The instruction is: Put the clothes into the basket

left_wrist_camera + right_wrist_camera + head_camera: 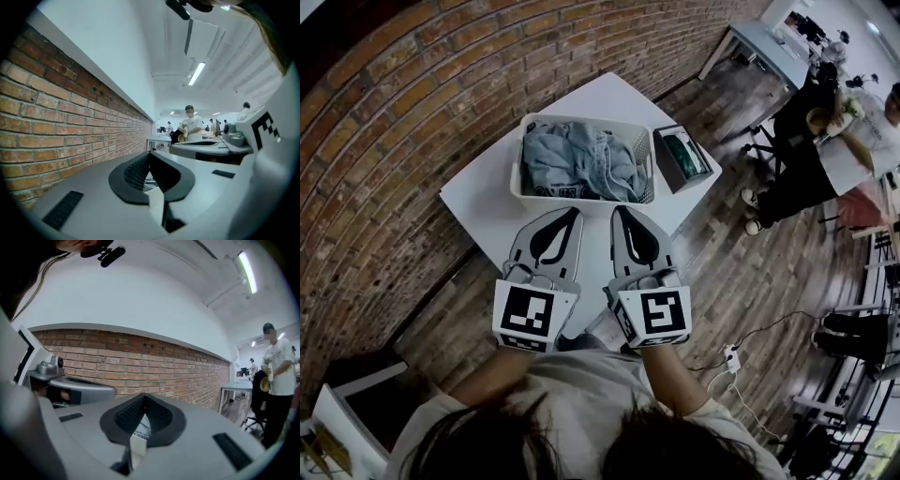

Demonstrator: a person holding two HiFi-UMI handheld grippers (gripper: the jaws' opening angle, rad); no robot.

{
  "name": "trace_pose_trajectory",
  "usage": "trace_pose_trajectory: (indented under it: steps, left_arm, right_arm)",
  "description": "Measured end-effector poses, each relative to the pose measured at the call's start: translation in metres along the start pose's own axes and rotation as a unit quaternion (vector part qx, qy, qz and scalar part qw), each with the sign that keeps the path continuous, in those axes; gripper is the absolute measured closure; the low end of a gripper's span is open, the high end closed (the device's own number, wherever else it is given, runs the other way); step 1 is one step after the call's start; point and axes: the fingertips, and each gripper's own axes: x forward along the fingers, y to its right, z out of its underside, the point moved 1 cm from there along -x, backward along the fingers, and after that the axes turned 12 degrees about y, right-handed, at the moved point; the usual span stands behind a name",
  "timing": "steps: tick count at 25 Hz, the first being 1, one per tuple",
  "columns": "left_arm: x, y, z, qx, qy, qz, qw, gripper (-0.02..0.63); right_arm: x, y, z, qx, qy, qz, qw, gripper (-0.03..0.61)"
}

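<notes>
Brick wall (384, 112), rough red-brown courses, fills the left side; plank floor (741, 272) runs off to the right. White square tabletop (478, 202), smooth and matte, is seen corner-on.

Left tool (570, 214) is level over the near edge of the tabletop. It has a light grey plastic shell tapering to a point, with a black teardrop-shaped hollow inside. A cube with a black-and-white square marker (530, 314) sits at its rear. It is clenched: the left gripper view shows ribbed black pads (136, 171) meeting at the tip with nothing caught between them.

Basket (517, 183) sits about mid-tabletop. It is white plastic, a rounded rectangle, and its walls are slotted on the near and right sides. The clothes (581, 159) are inside it, soft grey fabric crumpled into folds, filling it to about rim level. Both tool tips stop just short of the basket's near wall, not touching it.

Right tool (621, 214) is beside the left one and close to it, with the same tapered grey shell and its own marker cube (661, 314). It is also clenched and empty, its ribbed pads (129, 416) closed tip to tip in the right gripper view.

Small grey open box (664, 164) sits at the right corner of the tabletop, just beside the basket's right wall. It is rectangular with thin walls and holds something dark green (682, 153); what that is cannot be told.

Person (825, 159) sits on a chair far right, well apart from the tabletop.
</notes>
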Motion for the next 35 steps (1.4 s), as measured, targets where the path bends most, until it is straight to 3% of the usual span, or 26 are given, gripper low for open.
trace_pose_trajectory:
  steps: [12,35]
  left_arm:
    - [-0.039,0.033,-0.014,0.006,-0.010,0.015,0.9998,0.606]
    - [-0.043,0.041,-0.004,-0.016,-0.026,0.024,0.9992,0.606]
  right_arm:
    - [-0.050,-0.042,-0.012,0.006,-0.008,-0.023,1.000,0.572]
    - [-0.054,-0.041,-0.012,0.014,-0.018,-0.024,0.999,0.572]
